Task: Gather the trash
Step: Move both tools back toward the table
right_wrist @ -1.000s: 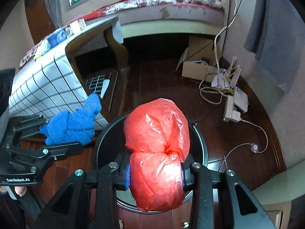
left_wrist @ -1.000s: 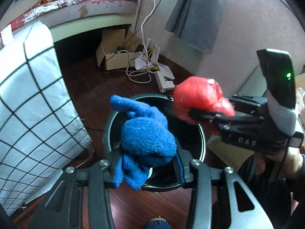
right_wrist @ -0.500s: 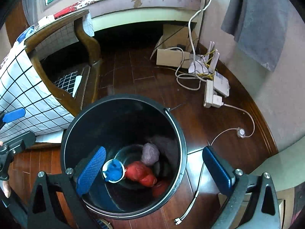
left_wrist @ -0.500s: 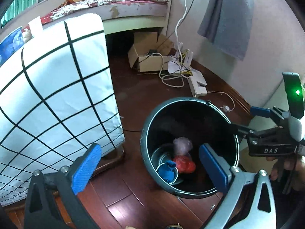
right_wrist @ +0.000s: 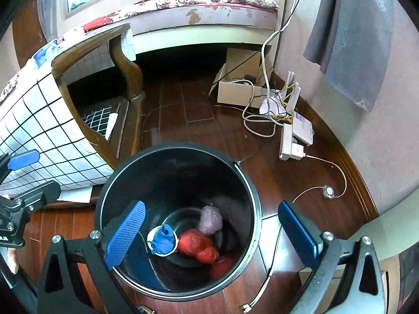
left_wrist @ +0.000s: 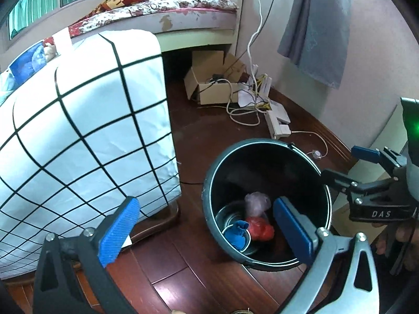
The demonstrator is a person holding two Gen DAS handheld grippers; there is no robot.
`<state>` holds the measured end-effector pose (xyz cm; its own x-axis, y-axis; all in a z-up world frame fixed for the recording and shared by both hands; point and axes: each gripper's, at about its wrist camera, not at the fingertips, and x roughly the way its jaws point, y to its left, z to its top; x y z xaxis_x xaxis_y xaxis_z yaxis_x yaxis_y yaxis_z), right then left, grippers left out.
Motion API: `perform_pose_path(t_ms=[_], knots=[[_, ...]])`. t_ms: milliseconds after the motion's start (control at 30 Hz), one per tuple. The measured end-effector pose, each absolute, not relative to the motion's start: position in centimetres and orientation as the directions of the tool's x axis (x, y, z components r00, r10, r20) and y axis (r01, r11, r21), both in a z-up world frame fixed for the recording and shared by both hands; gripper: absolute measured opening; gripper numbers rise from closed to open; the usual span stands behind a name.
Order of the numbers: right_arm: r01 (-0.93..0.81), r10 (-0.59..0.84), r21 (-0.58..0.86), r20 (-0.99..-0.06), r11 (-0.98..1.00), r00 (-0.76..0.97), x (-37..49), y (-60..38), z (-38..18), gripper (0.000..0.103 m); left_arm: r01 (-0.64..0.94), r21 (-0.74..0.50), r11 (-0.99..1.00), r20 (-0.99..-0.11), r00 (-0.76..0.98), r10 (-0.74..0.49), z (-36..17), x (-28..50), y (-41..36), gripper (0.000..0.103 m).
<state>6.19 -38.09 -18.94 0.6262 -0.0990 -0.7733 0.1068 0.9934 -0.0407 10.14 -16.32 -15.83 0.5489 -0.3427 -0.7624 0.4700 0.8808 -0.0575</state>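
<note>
1. Blue cloth [right_wrist: 161, 240] and red bag [right_wrist: 197, 246] at the bottom of the black bin [right_wrist: 110, 183], touching side by side, blue one on the left in the right wrist view; a pale purple wad [right_wrist: 211, 219] just behind them.
2. Seen again from the left wrist: blue cloth [left_wrist: 237, 233], red bag [left_wrist: 259, 228], deep inside the bin [left_wrist: 209, 183], well below its rim.
3. Straight below the right gripper [right_wrist: 209, 233], which hangs directly over the bin mouth and points steeply down; below and to the right of the left gripper [left_wrist: 207, 229], whose left finger stands out over the floor [left_wrist: 209, 125]. Right gripper nearer to the dropped things, judging by that.
4. Both grippers spread wide, nothing between the blue pads of either.
5. No trash left in reach here; next move likely a pull away from the bin toward whatever remains, none of it visible.
6. Against a second ago: then blue cloth clamped in the left gripper and red bag clamped in the right, both held above the bin; now both released and lying inside. Left gripper also shifted sideways, toward the checked cloth [left_wrist: 78, 130].
</note>
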Motion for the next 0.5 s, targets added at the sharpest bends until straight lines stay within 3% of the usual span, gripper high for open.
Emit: perform_pose_path(t_ms=[500], knots=[[0.036,-0.068,-0.061,-0.707,0.998,0.704,5.5,-33.8,-14.8,0.102,0.377,-0.036,0.925,-0.72,0.633,-0.286,-12.7,9.5,-12.8,0.103]])
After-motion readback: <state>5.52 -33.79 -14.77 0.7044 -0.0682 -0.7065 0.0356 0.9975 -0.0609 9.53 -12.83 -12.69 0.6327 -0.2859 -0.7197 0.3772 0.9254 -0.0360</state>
